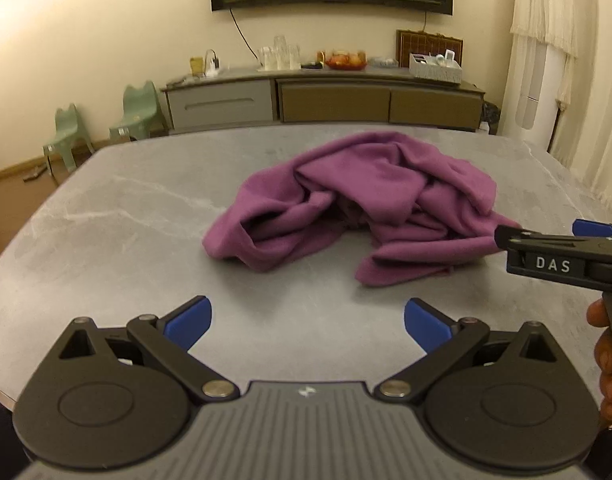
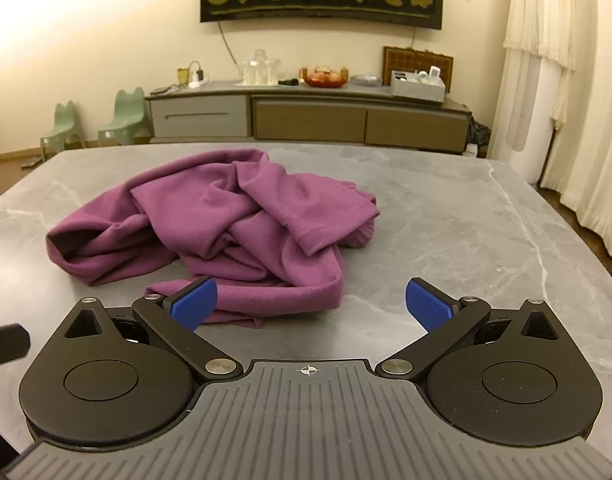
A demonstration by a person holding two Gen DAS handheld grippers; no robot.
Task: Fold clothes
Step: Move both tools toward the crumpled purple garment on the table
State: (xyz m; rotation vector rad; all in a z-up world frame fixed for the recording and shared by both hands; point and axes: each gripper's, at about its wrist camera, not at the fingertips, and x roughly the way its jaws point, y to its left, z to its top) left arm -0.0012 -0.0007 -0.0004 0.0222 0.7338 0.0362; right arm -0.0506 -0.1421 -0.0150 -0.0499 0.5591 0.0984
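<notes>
A purple garment [image 1: 357,204] lies crumpled in a heap on the grey marbled table [image 1: 126,220]. My left gripper [image 1: 307,322] hovers open over bare table, short of the heap's near edge, with nothing between its blue pads. In the right wrist view the same garment [image 2: 234,224] sits ahead and to the left, its near hem just beyond my right gripper [image 2: 311,304], which is open and empty. The left blue pad [image 2: 194,302] overlaps the hem in view. The right gripper's black body [image 1: 561,256] also shows at the left wrist view's right edge, held by a hand [image 1: 609,360].
Beyond the table's far edge stands a low sideboard [image 1: 325,100] with glasses, a fruit bowl and a basket. Two green child chairs [image 1: 102,128] stand on the floor at the left. Curtains [image 2: 565,80] hang at the right. Bare tabletop [image 2: 485,232] lies right of the garment.
</notes>
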